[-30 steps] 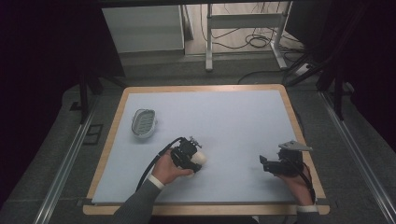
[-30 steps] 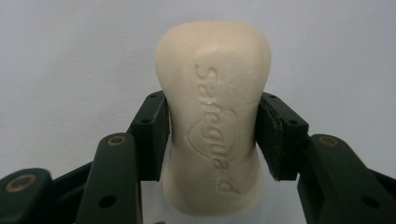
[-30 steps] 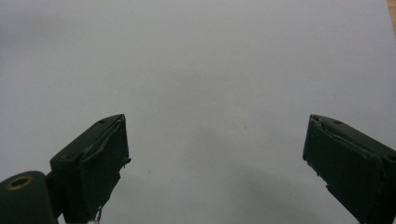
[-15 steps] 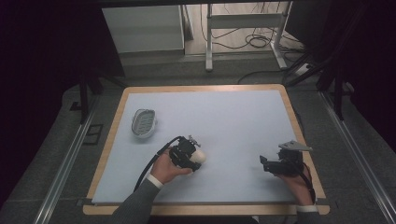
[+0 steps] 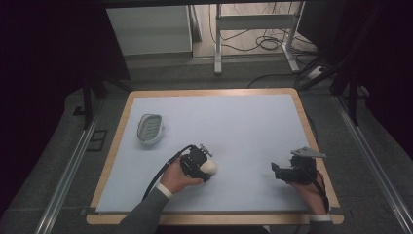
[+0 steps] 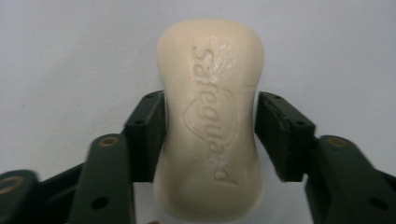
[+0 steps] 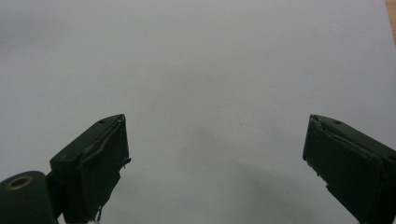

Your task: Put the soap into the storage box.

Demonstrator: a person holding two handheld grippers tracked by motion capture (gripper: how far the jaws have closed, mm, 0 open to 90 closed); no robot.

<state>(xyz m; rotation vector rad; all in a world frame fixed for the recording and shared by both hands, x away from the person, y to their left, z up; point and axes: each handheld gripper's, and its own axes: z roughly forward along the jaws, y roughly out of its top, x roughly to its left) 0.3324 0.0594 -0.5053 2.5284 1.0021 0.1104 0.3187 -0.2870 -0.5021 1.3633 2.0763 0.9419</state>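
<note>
A cream soap bar [image 6: 212, 126] with a raised logo lies on the pale blue mat [image 5: 243, 126], near the front left of it [image 5: 210, 167]. My left gripper [image 5: 204, 165] points right and straddles the bar at its waist [image 6: 210, 100]. Its jaws have just been opening; the pads stand close against the soap's two sides without squeezing it. My right gripper [image 5: 275, 170] rests at the front right, pointing left. Its jaws [image 7: 217, 126] stand wide apart over bare mat with nothing between them.
A grey oval soap dish [image 5: 149, 127] with a ribbed insert sits at the mat's left edge, behind the left hand. The wooden table rim [image 5: 116, 146] frames the mat. A metal stand and cables [image 5: 263, 44] are on the floor beyond the table.
</note>
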